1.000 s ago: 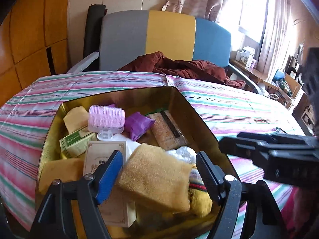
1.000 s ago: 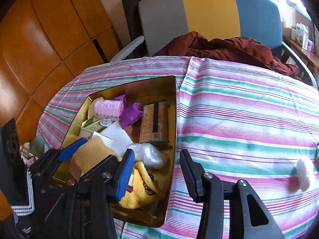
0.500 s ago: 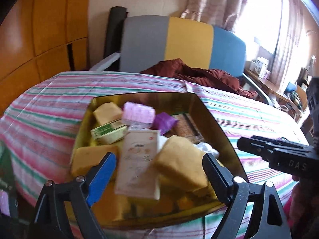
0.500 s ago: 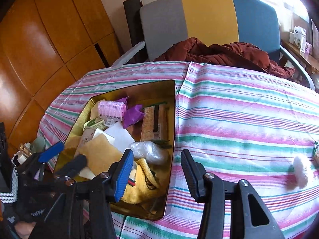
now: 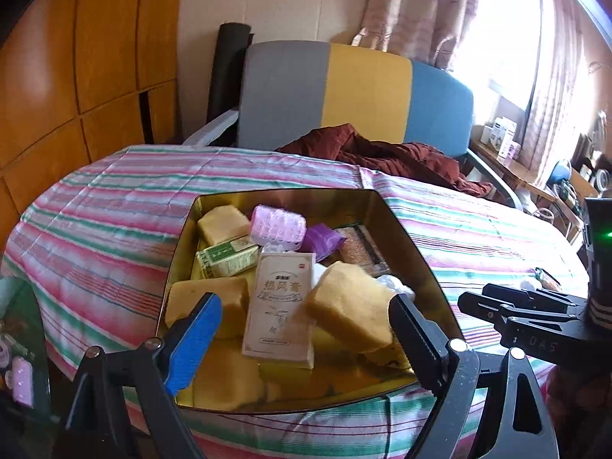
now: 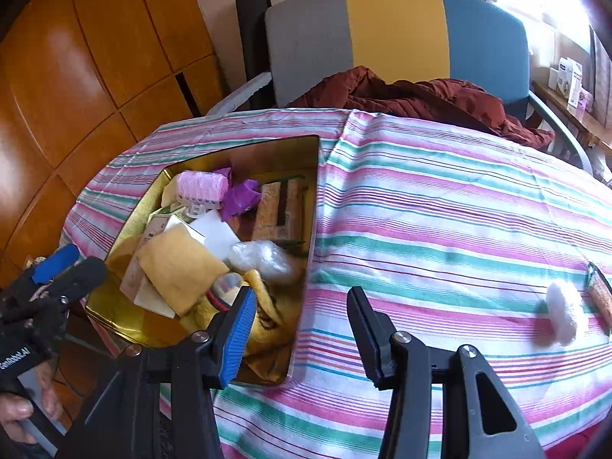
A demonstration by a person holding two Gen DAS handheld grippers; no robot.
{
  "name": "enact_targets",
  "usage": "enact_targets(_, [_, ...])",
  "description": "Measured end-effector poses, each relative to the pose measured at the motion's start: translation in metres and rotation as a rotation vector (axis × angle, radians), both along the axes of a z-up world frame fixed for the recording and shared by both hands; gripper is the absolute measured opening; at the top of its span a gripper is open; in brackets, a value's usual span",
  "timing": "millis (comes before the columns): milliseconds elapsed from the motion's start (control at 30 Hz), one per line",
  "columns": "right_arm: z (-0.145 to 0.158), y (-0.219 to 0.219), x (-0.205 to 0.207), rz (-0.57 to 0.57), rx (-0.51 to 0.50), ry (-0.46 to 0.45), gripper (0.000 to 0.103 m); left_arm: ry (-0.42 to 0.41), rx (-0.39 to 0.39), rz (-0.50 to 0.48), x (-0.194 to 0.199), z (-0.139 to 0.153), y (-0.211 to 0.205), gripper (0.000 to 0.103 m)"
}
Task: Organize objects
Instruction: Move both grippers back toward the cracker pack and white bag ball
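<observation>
A gold tin [image 5: 417, 260] on the striped tablecloth holds several items: a yellow sponge [image 5: 348, 313], a white box [image 5: 281, 302], a green box [image 5: 225, 258], a pink hair roller [image 5: 277, 225] and a purple wrapper [image 5: 323, 239]. My left gripper [image 5: 302, 329] hovers open at the tin's near edge, and the sponge lies loose in the tin beyond its fingers. My right gripper [image 6: 300, 306] stands open over the tin's [image 6: 311, 229] right wall with nothing between its fingers. A white cotton ball [image 6: 562, 317] lies on the cloth at the right, beside a small packet [image 6: 600, 294].
A grey, yellow and blue chair [image 6: 394, 34] with a dark red garment [image 6: 420, 95] stands behind the table. Wooden wall panels [image 5: 76, 76] are at the left. The striped cloth [image 6: 440, 210] stretches between tin and cotton ball. A hand [image 6: 23, 413] holds the left gripper's handle.
The left gripper's jaws have widened off the yellow sponge, which now lies in the tin. That gripper has drawn back and up. The right gripper has shifted slightly.
</observation>
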State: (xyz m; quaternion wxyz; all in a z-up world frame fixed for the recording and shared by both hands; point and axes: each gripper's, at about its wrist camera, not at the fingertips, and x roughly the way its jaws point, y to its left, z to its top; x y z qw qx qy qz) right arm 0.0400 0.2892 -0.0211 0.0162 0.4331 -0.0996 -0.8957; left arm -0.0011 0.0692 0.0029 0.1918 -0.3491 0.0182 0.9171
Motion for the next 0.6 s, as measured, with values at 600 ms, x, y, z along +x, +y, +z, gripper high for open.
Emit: enact_targets(600, [0.002,0.119,0.044,-0.261,-0.064,-0.036,0.051,0.026,-0.031,-0.185,0.016,0.014,0.058,0.090])
